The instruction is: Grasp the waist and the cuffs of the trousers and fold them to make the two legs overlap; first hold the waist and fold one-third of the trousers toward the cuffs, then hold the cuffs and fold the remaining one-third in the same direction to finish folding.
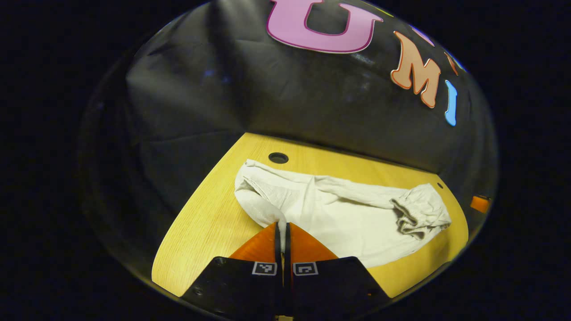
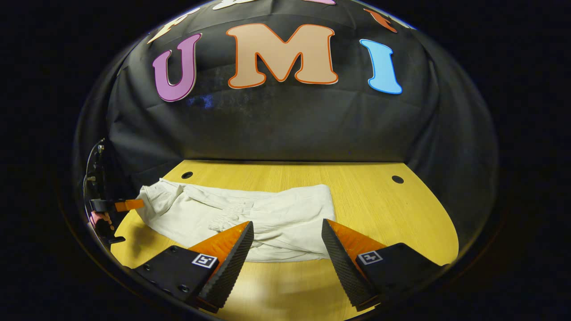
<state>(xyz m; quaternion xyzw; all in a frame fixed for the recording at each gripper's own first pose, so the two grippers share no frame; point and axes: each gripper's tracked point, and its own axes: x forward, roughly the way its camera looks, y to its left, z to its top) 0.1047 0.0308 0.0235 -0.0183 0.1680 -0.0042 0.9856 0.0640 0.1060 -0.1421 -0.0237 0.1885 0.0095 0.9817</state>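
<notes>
Fingers of the left gripper [image 1: 282, 236] sit at the bottom of the left gripper view, pressed together on a fold of the trousers [image 1: 339, 214] at one end, cloth pinched between them. Trousers lie on the wooden table [image 1: 209, 223], long axis running away to the right, far end bunched up; cannot tell for sure which end is waist or cuffs. Cable hole [image 1: 278, 157] just beyond the near end.

Right gripper view: right gripper [image 2: 287, 240] wide open, holding nothing, hovering just short of the trousers [image 2: 250, 214], whose near edge lies between its fingers. Long axis runs left-right across this view. Left gripper [image 2: 127, 205] with a hand behind it at the far left end of the cloth. Judgement: right one is nearer the free end; next it needs to drop onto that edge and close.
</notes>
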